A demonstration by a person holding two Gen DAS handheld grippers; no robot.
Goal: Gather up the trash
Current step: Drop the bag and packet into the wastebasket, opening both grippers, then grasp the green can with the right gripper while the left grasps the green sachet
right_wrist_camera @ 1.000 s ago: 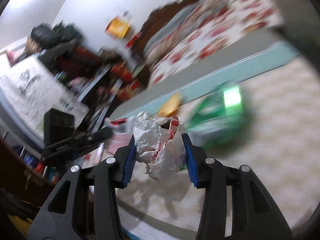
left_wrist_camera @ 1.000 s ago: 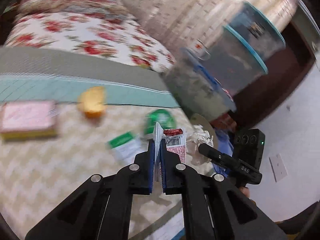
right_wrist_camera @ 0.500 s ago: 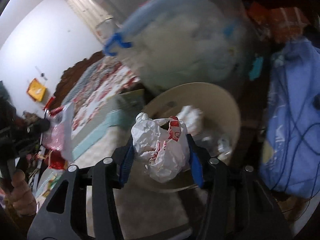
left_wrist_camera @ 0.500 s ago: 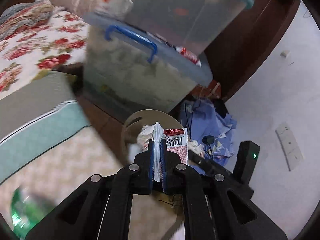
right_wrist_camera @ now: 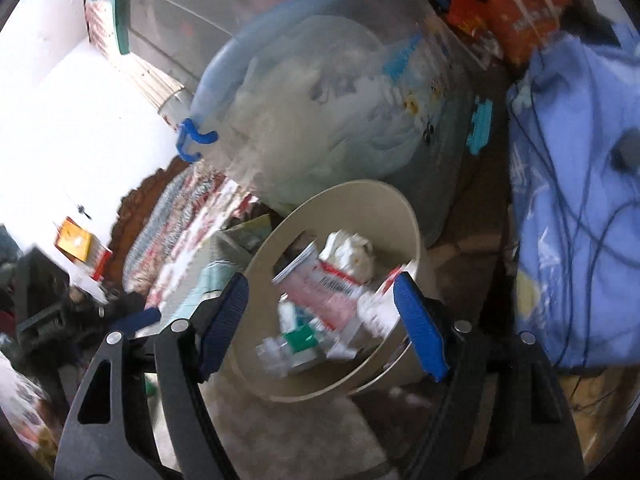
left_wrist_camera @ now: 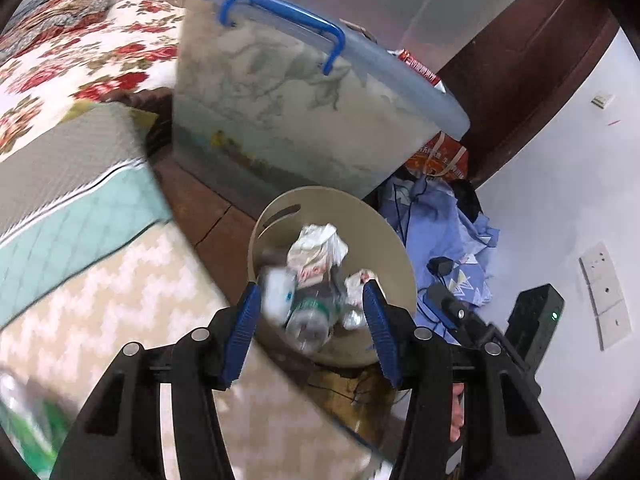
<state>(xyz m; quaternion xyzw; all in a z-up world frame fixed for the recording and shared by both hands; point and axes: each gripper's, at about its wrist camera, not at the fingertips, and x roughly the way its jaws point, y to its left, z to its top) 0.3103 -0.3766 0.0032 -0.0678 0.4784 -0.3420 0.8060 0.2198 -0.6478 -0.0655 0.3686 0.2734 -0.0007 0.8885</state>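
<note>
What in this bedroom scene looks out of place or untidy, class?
A blue garment lies crumpled on the floor with black cables across it, right beside the beige wastebasket. The trash itself sits inside the basket.

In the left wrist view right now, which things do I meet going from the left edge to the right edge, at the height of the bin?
Bed cover → bin → blue cloth → black device → wall socket.
</note>
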